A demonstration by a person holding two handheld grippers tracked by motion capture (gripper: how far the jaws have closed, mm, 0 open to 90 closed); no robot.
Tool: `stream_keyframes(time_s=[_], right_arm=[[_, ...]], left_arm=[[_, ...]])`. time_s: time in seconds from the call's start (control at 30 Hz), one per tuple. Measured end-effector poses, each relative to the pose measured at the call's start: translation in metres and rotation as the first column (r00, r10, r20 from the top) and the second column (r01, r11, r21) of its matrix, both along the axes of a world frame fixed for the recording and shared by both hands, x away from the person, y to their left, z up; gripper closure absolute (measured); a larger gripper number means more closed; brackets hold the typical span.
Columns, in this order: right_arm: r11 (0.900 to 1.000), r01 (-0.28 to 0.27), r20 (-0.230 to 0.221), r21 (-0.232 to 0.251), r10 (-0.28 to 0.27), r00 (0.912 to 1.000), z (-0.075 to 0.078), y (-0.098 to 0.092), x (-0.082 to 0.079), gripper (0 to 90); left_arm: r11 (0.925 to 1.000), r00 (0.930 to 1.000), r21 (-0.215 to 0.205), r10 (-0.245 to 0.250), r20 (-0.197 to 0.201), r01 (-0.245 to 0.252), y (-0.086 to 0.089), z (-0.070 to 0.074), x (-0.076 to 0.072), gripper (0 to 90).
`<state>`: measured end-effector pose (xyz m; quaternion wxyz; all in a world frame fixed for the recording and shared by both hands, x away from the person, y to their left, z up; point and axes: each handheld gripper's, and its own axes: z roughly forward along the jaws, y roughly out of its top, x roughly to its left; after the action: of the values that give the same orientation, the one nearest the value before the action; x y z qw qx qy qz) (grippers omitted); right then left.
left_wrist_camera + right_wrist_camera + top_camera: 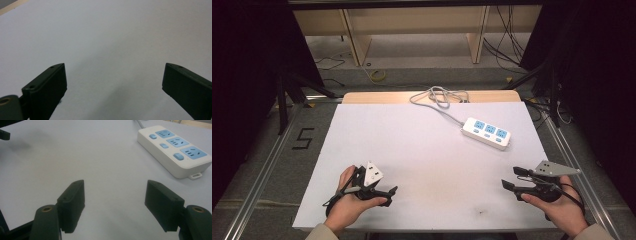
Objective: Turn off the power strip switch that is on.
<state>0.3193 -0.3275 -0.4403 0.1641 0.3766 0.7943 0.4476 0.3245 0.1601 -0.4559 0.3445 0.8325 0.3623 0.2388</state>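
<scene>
White-topped table (377, 130) on grey floor (272, 150); wooden shelf unit (412, 25) behind w/ loose cables (507, 40); dark sides.

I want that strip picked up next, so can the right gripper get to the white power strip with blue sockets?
Probably yes: the right gripper is open, and bare white tabletop lies between it and the white power strip with blue sockets.

Glossy white plastic power strip (175, 152) with blue sockets at two o'clock; matt white counter (412, 145); matt black plastic right tool (115, 202).
</scene>
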Motion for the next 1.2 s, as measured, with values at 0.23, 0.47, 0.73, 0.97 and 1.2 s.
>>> stream_keyframes(time_s=[0.23,0.47,0.73,0.97,1.2], right_arm=[[1.000,0.002,0.009,-0.001,-0.002,1.0000,0.000,0.001,0.000,33.4],[1.000,0.006,0.005,-0.020,-0.005,1.0000,0.001,-0.001,0.000,42.5],[0.997,0.042,0.029,-0.070,-0.040,0.9988,0.005,-0.004,0.004,67.1],[0.991,0.083,0.049,-0.105,-0.079,0.9957,0.010,-0.005,0.010,80.4],[0.986,0.112,0.045,-0.124,-0.107,0.9932,0.011,-0.003,0.020,90.0]], left_arm=[[0.9997,0.9996,-0.004,0.023,0.017,-0.023,0.005,0.001,0.001,7.1],[0.9994,0.9991,0.010,0.033,0.027,-0.034,0.009,0.001,0.003,8.5],[0.9992,0.9988,0.008,0.040,0.029,-0.040,0.010,0.000,0.005,9.8],[0.9992,0.9986,0.011,0.038,0.038,-0.038,0.009,0.001,0.004,9.8],[0.9991,0.9984,0.009,0.042,0.039,-0.042,0.009,0.000,0.005,9.8]])
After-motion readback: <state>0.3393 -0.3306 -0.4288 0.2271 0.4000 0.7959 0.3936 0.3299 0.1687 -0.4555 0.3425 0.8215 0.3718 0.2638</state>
